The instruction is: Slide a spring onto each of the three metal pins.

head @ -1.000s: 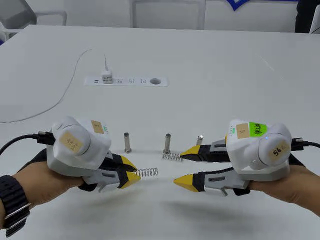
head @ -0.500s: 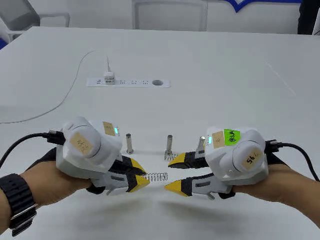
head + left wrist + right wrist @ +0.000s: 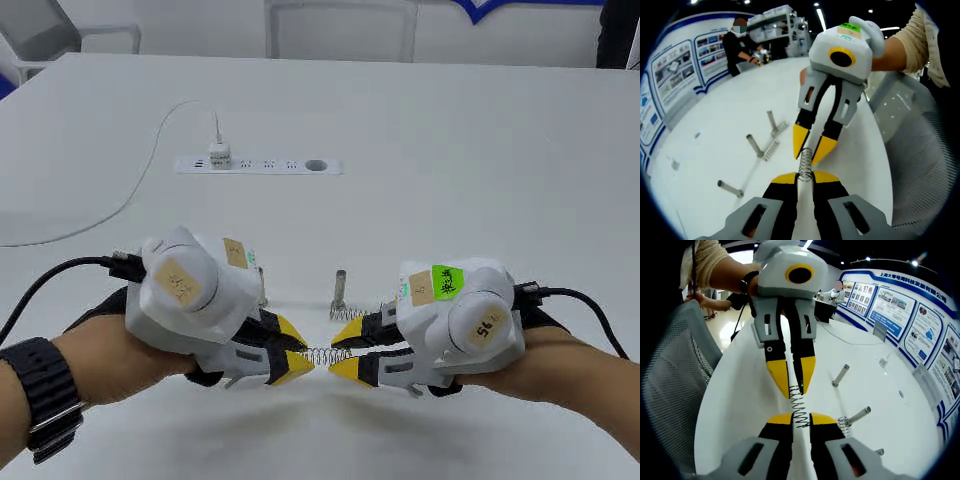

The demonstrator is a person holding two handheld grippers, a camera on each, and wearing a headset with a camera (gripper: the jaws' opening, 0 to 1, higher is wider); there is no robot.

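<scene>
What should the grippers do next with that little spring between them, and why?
Probably close the right gripper on the spring. The left gripper grips one end, and the other end sits between the right one's jaws, which look a little apart. Then the left could let go.

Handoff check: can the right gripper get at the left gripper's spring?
Likely yes: the right gripper is at the free end of the spring, nothing between; the left gripper clamps the other end.
</scene>
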